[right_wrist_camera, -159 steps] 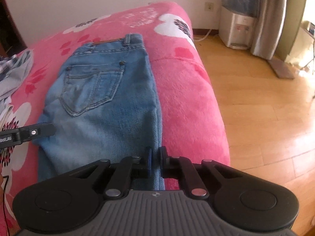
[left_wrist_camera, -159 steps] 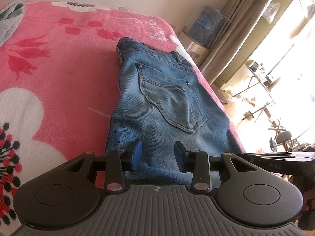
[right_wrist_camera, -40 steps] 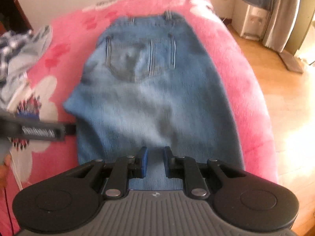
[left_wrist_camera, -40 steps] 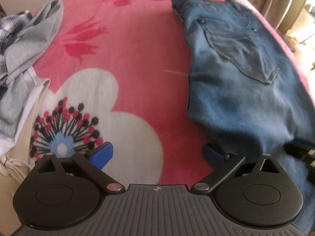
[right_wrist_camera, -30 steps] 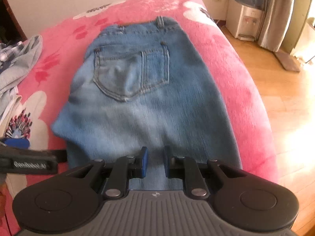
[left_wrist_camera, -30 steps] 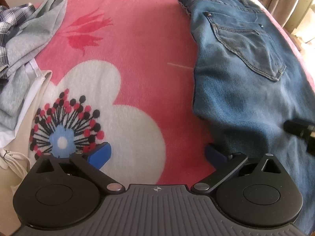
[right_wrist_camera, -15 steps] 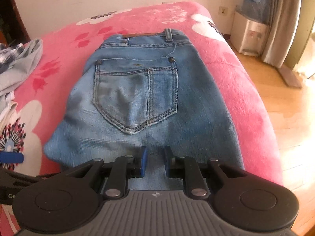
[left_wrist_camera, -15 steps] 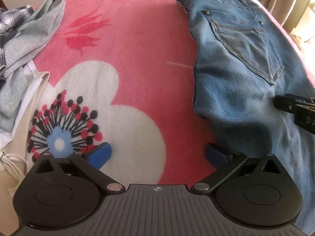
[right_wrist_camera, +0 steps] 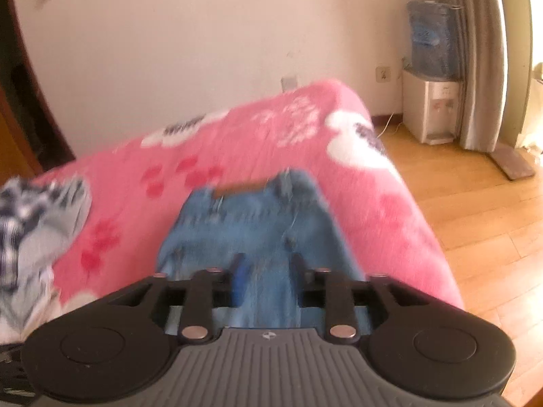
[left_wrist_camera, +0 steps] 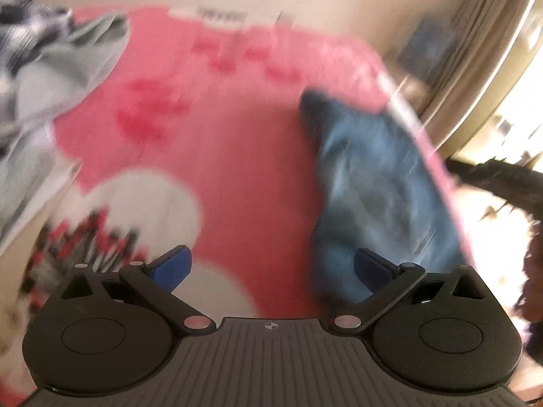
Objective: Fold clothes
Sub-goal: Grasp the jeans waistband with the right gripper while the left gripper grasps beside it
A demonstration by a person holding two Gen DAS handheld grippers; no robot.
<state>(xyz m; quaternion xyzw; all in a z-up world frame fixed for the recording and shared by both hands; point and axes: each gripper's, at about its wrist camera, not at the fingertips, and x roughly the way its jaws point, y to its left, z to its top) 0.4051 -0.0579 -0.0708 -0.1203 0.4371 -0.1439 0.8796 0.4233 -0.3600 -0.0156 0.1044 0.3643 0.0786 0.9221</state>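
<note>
Both views are smeared by motion, so we cannot read much detail. In the left wrist view the jeans (left_wrist_camera: 380, 183) are a blue streak with no pocket or seam to make out, and their near end is hidden behind the left gripper (left_wrist_camera: 271, 266). The pile of clothes (left_wrist_camera: 44, 78) runs off the left edge, its pieces indistinguishable. In the right wrist view the jeans' near end disappears under the right gripper (right_wrist_camera: 268, 271), and we cannot tell whether its fingers (right_wrist_camera: 237, 278) touch the denim.

jeans (right_wrist_camera: 251, 224) — faded denim cloth | blanket (right_wrist_camera: 356, 176) — fuzzy fleece | floor (right_wrist_camera: 492, 210) glossy wood | tongs (right_wrist_camera: 264, 281) matt plastic
</note>
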